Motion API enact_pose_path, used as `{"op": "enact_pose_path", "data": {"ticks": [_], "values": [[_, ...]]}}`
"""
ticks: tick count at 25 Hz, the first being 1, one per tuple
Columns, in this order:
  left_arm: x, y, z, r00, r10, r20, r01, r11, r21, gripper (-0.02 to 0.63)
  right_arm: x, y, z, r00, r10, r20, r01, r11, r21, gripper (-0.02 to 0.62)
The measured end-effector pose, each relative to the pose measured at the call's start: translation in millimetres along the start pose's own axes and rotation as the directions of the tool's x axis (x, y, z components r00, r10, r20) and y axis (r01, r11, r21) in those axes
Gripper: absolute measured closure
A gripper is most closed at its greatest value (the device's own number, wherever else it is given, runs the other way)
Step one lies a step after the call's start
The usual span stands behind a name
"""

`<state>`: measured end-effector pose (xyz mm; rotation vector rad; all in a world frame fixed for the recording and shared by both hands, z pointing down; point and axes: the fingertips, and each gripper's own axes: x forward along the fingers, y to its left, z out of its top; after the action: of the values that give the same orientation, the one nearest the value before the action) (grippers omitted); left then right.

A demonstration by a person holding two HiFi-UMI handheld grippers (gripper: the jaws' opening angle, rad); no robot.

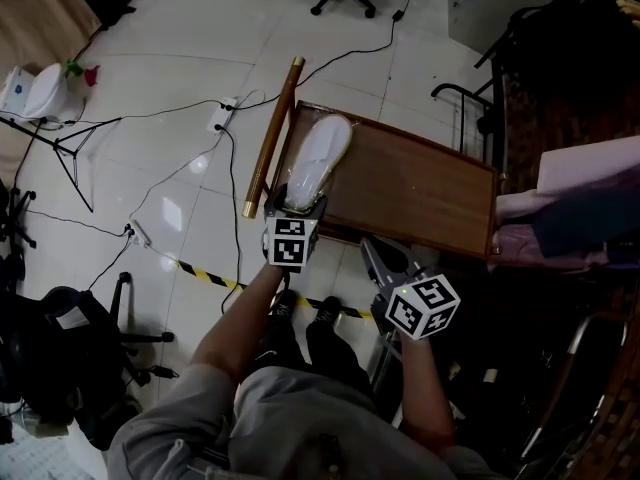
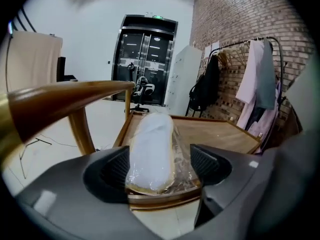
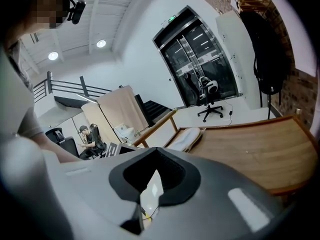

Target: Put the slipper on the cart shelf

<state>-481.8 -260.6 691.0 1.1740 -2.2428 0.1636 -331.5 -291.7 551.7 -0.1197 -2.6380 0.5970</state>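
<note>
White plastic-wrapped slipper lies along the left edge of the wooden cart shelf, long axis running from centre frame toward upper right, its near end between the left gripper's spread, unclamped fingers; right gripper fingers closed, empty.

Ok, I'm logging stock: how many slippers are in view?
1: a wrapped white slipper on the cart shelf, by its left edge. No other shows.
</note>
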Motion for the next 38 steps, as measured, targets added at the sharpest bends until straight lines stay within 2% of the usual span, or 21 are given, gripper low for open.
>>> {"op": "enact_pose_path", "data": {"ticks": [3,5,10,13,16,25,29,38], "values": [[13,7,-5,0.999,0.035,-0.035,-0.035,0.999,0.013,0.175,-2,-15,7,1.000,-0.015,0.007,0.014,1.000,0.012,0.597],[20,10,-11,0.997,0.041,-0.072,-0.041,0.999,-0.001,0.163,-2,-23,14,1.000,-0.021,0.017,0.020,1.000,0.018,0.597],[30,12,-16,0.989,0.054,-0.140,-0.054,0.999,0.002,0.163,4,-29,19,1.000,-0.020,0.022,0.019,0.999,0.030,0.597],[32,15,-18,0.982,0.076,-0.171,-0.075,0.997,0.016,0.214,6,-30,16,1.000,-0.016,0.020,0.015,0.999,0.041,0.597],[30,13,-19,0.978,0.076,-0.194,-0.076,0.997,0.011,0.227,6,-29,15,1.000,-0.016,0.020,0.015,0.999,0.047,0.597],[3,-4,-10,0.986,0.049,-0.158,-0.056,0.998,-0.043,0.238,-14,-28,18,0.998,-0.041,0.048,0.038,0.998,0.047,0.597],[-12,-18,-2,0.991,0.025,-0.129,-0.029,0.999,-0.027,0.241,-23,-22,18,0.997,-0.040,0.062,0.037,0.998,0.048,0.597],[-31,-48,-37,0.984,-0.010,-0.175,0.007,1.000,-0.014,0.242,-49,-16,14,0.994,-0.057,0.089,0.053,0.997,0.048,0.597]]}}
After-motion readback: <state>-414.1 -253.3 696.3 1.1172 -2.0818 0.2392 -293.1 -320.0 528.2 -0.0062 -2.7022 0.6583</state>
